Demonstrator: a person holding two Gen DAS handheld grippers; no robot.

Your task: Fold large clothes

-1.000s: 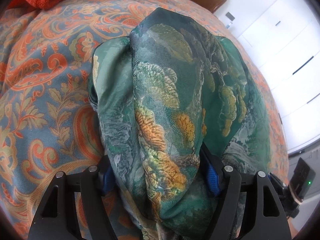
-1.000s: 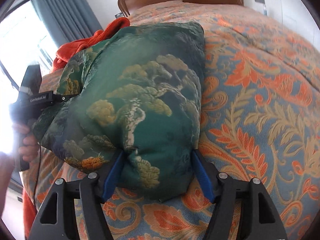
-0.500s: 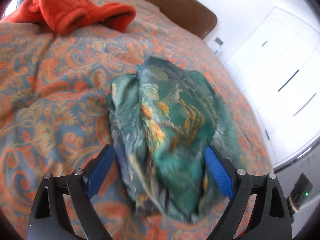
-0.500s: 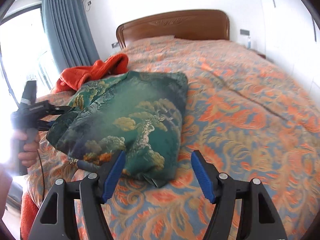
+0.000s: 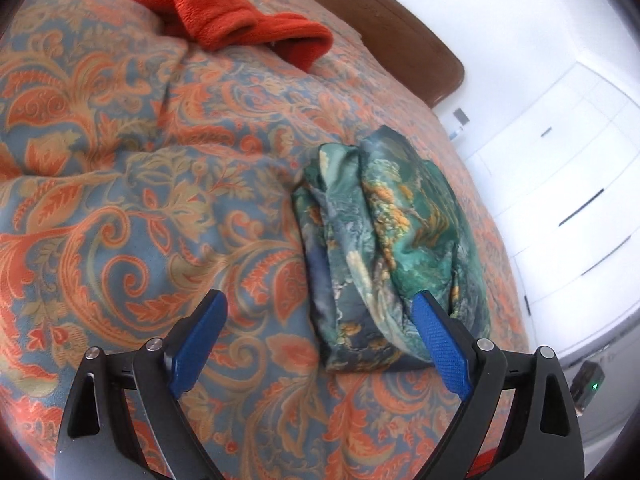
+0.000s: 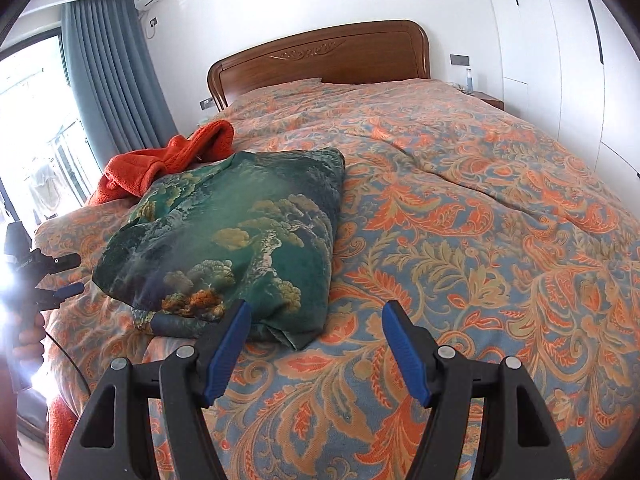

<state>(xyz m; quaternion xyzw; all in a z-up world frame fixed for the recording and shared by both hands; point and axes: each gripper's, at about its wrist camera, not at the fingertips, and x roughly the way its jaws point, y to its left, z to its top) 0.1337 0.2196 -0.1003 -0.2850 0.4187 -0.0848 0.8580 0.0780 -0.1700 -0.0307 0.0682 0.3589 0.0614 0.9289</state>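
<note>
A folded green patterned garment lies in a thick bundle on the bed; it also shows in the right wrist view. My left gripper is open and empty, held back above the bedspread, with its right finger beside the bundle's near edge. My right gripper is open and empty, just in front of the bundle's near corner. The left gripper also shows at the far left of the right wrist view, apart from the bundle.
The bed has an orange and blue paisley bedspread. A crumpled orange-red fleece garment lies behind the bundle. A wooden headboard stands at the back. White wardrobe doors line the right wall; a grey curtain hangs left.
Both grippers have opened, let go of the green garment and drawn back. The folded bundle now rests on the bed, farther from both cameras.
</note>
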